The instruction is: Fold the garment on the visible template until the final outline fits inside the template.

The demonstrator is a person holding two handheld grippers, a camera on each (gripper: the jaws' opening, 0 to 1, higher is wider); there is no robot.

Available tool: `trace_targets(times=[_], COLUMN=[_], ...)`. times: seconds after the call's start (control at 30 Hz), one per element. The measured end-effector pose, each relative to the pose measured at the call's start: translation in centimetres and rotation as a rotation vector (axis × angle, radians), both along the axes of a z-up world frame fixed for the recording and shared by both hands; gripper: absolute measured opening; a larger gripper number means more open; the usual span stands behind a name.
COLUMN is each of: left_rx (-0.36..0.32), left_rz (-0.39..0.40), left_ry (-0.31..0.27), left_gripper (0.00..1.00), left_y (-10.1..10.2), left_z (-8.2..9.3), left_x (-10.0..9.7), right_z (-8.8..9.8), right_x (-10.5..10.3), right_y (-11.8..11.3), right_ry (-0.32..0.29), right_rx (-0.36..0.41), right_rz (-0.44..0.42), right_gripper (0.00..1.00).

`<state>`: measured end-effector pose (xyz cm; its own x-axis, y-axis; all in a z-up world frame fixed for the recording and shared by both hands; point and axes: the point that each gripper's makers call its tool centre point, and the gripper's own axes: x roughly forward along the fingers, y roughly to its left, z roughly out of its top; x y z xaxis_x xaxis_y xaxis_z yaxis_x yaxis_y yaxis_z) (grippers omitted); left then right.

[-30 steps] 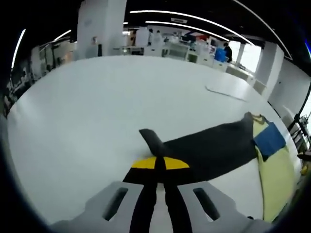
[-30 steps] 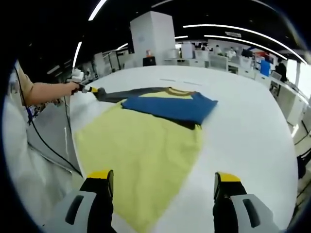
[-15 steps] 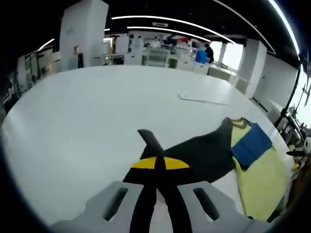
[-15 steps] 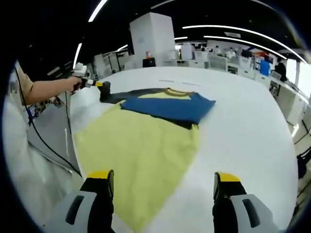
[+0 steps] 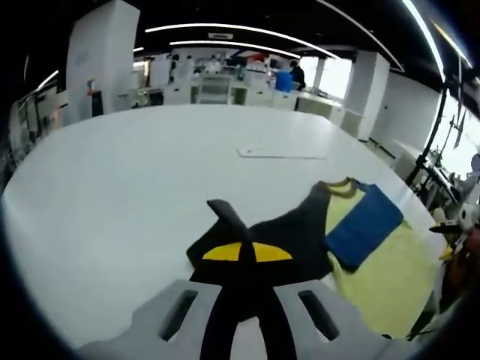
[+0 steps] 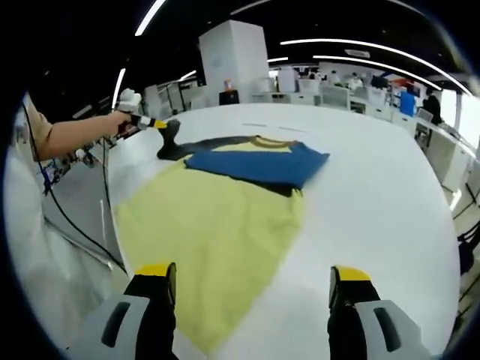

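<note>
A shirt lies flat on the white table (image 5: 112,187): yellow body (image 6: 217,232), blue sleeve (image 6: 259,163) folded across the chest, black sleeve (image 5: 292,229) at the far side. My left gripper (image 5: 240,251) is shut on the black sleeve's cuff (image 5: 223,212), which sticks up past the yellow tips. In the right gripper view a person's hand holds the left gripper (image 6: 154,123) at the sleeve end (image 6: 174,142). My right gripper (image 6: 251,289) hangs open over the shirt's hem with nothing between its fingers. A thin white flat sheet (image 5: 283,152) lies beyond the shirt.
A person's arm (image 6: 75,139) and a black cable (image 6: 67,217) run along the table's left edge in the right gripper view. Bare white table (image 6: 382,202) spreads to the right of the shirt. Desks, pillars and people stand far behind.
My left gripper has carried the black sleeve cuff inward toward the shirt's body, so the sleeve now lies shorter and bunched. The right gripper has stayed open and still.
</note>
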<state>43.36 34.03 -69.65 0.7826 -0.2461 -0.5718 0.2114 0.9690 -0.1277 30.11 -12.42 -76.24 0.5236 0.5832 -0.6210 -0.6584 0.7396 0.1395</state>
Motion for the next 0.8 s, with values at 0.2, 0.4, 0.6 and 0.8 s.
trace_targets(times=[0.2, 0.4, 0.6, 0.8], left_rx=[-0.009, -0.009, -0.014, -0.015], left_rz=[-0.034, -0.085, -0.126, -0.168], left_ry=[0.001, 0.014, 0.024, 0.032], left_gripper=[0.0, 0.0, 0.0, 0.0], left_y=[-1.8, -3.6, -5.1, -6.6], left_z=[0.6, 0.6, 0.5, 0.6], left_x=[0.3, 0.8, 1.2, 1.5], right_z=[0.0, 0.2, 0.2, 0.1], right_x=[-0.1, -0.1, -0.2, -0.3], right_y=[-0.2, -0.2, -0.1, -0.3], right_ry=[0.0, -0.004, -0.003, -0.003], right_rx=[0.003, 0.007, 0.01, 0.015], right_rz=[-0.002, -0.001, 0.001, -0.003], right_gripper=[0.83, 0.83, 0.83, 0.83])
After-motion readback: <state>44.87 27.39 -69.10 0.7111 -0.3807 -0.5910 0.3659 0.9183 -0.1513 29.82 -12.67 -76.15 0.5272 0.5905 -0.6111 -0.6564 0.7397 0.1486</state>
